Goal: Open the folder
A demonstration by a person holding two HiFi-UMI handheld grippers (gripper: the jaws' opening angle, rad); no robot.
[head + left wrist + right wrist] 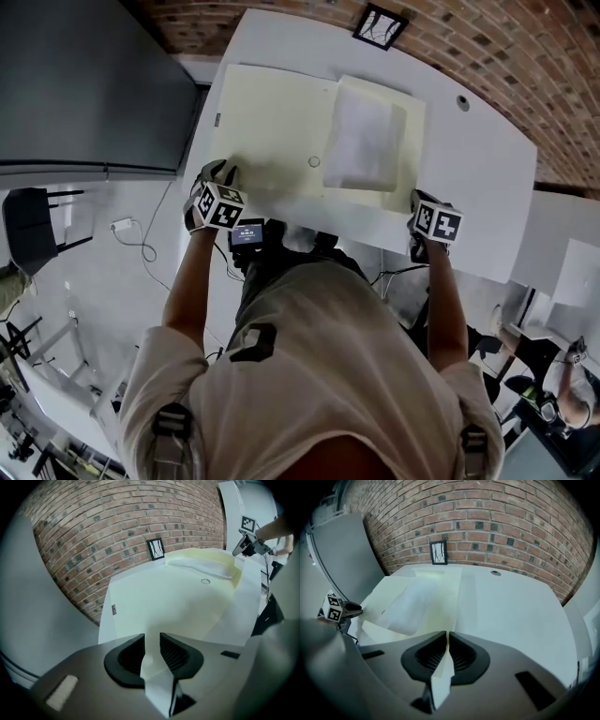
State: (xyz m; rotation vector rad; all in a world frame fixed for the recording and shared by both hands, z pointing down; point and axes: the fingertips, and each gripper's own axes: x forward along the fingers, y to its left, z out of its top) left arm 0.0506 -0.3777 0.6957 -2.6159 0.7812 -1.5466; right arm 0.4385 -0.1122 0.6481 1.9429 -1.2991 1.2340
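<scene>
Lying spread on the white table (478, 159), the pale folder (272, 122) had its near edge clamped by the fingers (176, 651) of the left gripper (152, 641) and pinched tight by the right gripper (446, 639), so I judged an even outward pull would flatten it.

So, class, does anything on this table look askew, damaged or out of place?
Nothing stands out. The pale yellow card folder lies open and flat on the white table, white paper sheets tucked in its right half; the left gripper and right gripper hold its near edge.
</scene>
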